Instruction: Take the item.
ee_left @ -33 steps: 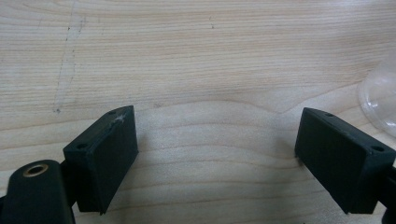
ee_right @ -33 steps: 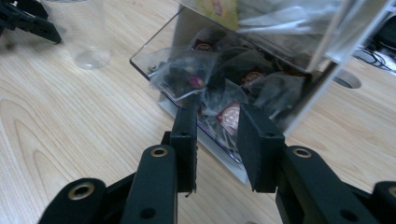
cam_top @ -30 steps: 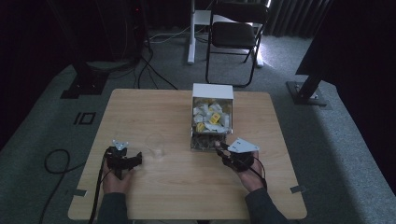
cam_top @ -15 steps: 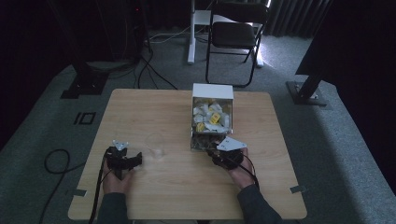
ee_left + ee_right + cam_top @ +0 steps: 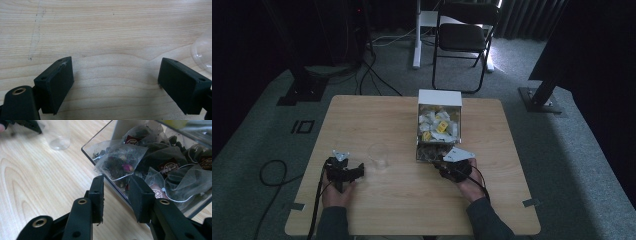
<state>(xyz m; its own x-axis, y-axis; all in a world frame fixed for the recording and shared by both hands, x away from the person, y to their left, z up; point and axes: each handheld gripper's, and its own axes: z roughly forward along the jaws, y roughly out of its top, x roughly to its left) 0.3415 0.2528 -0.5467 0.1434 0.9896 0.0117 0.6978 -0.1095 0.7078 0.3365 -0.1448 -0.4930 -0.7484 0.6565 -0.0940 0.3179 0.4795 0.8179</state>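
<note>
- Right tongs [image 5: 115, 195] slid left to the clear box's [image 5: 439, 132] front tray, closing a bit, narrow around a see-through rosebud tea bag [image 5: 118, 165].
- Left tongs [image 5: 115, 82] wide, empty.
- Pad contact unclear.

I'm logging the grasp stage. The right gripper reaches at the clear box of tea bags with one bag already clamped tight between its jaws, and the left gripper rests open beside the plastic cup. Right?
Not quite. The right gripper view shows the right gripper at the clear box with its jaws apart, framing a tea bag without clamping it. The left gripper does rest open beside the plastic cup.
</note>
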